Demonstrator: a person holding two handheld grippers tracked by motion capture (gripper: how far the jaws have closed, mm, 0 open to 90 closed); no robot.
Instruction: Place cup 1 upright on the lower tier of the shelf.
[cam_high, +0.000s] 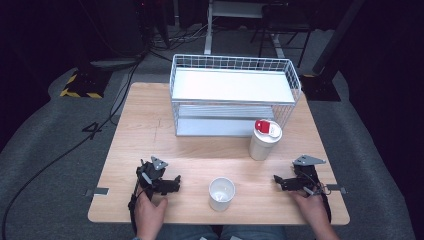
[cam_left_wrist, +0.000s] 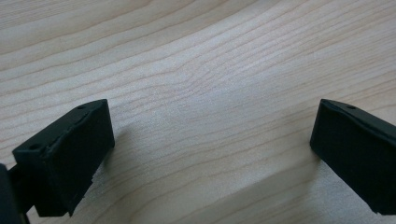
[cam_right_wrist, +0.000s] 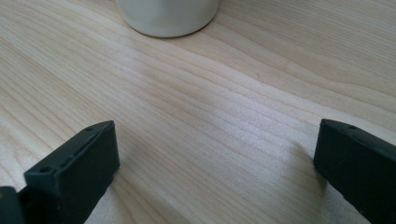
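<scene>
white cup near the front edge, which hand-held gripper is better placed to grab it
Either could: the white cup stands between them. The left hand-held gripper looks slightly nearer, its open jaws pointing at the cup; the right hand-held gripper is open too.

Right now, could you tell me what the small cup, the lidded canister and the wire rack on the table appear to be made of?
The small cup looks like glossy white ceramic or plastic, judging by its smooth sheen. The lidded canister seems matte off-white plastic or ceramic, with a white lid bearing a shiny red flap. The wire rack looks like white-coated metal wire holding flat white shelves. The table shows pale wood grain, possibly laminate.
</scene>
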